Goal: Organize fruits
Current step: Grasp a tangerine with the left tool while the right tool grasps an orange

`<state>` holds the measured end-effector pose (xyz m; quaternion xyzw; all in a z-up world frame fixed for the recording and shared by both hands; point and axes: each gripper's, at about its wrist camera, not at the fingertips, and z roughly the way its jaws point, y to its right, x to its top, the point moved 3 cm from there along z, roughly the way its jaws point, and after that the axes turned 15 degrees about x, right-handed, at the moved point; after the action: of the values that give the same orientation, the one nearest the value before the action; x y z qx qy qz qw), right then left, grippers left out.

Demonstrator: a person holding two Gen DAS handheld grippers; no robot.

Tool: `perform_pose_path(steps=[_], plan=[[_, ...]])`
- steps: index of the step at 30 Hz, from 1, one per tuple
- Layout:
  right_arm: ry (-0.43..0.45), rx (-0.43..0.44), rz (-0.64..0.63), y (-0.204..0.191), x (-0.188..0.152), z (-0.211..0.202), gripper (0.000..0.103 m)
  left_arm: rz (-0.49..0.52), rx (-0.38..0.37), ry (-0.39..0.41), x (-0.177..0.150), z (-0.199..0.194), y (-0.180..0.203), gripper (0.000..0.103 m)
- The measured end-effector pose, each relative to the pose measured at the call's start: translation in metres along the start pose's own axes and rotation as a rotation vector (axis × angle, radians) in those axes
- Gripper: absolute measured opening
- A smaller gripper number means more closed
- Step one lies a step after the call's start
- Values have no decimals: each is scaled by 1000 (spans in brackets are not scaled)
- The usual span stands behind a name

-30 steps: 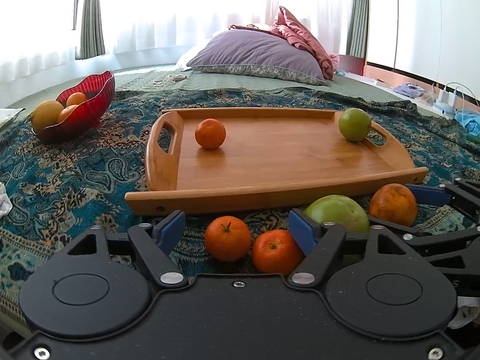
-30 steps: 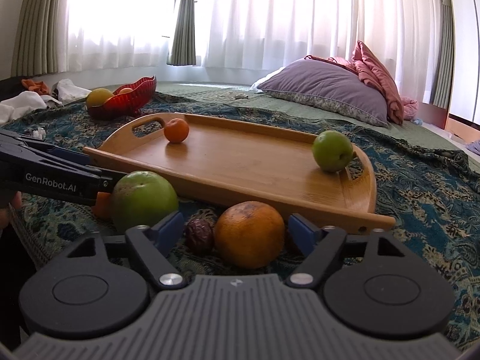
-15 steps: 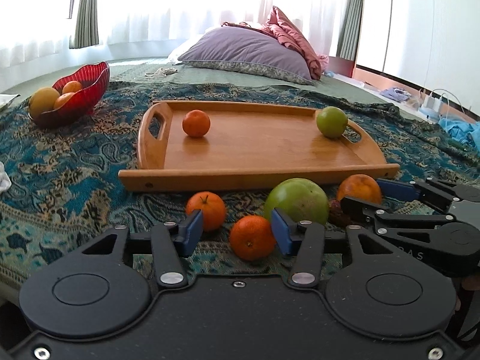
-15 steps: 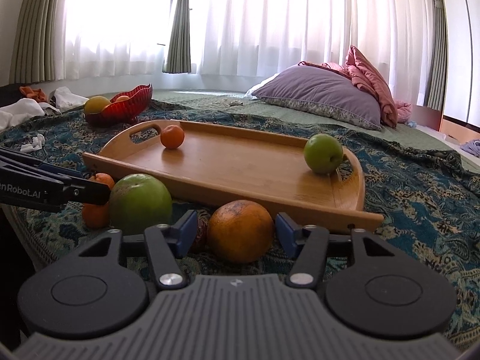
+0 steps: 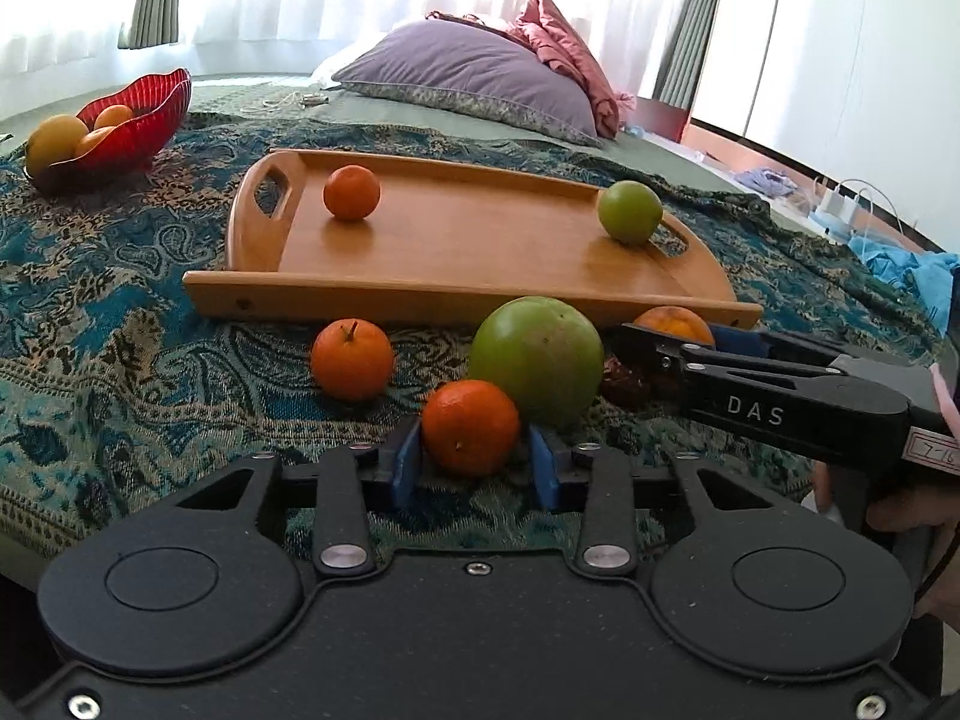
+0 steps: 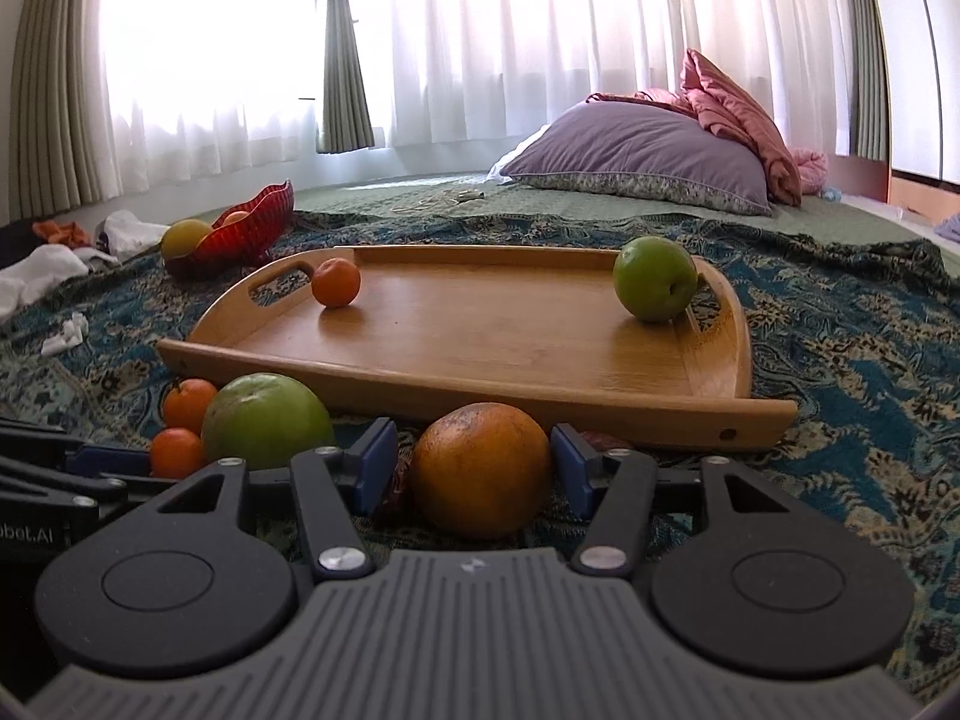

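My left gripper (image 5: 474, 453) is shut on a small tangerine (image 5: 471, 426) that lies on the patterned cloth in front of the wooden tray (image 5: 420, 294). A large green fruit (image 5: 537, 357) sits right behind it, and a second tangerine (image 5: 352, 358) lies to the left. My right gripper (image 6: 474, 462) is closing around a big orange (image 6: 483, 471). Its right pad meets the peel, while a narrow gap shows at the left pad. On the tray rest a tangerine (image 6: 336, 282) at the left and a green apple (image 6: 654, 288) at the right.
A red glass bowl (image 5: 132, 114) with yellow and orange fruit stands at the far left. A dark date (image 5: 624, 381) lies between the green fruit and the big orange. A purple pillow (image 5: 474, 78) lies behind the tray. White cloths (image 6: 42, 276) lie at the left edge.
The left jaws narrowed from wide open onto the tangerine, and that gripper shifted right. The right jaws drew in around the big orange. No fruit has left the cloth.
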<state>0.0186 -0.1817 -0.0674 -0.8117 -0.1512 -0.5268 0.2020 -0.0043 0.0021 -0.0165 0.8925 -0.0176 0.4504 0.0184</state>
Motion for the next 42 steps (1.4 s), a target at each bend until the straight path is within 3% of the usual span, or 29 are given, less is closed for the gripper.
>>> perform_pose_path(steps=[7, 22, 42], plan=[[9, 4, 56, 7, -2, 3, 54, 14, 12, 11, 2, -1, 1, 31], [78, -42, 40, 5, 17, -8, 53, 2, 82, 71, 28, -6, 1, 31], [117, -152, 84, 48, 58, 1, 53, -38, 127, 77, 91, 41, -15, 31]])
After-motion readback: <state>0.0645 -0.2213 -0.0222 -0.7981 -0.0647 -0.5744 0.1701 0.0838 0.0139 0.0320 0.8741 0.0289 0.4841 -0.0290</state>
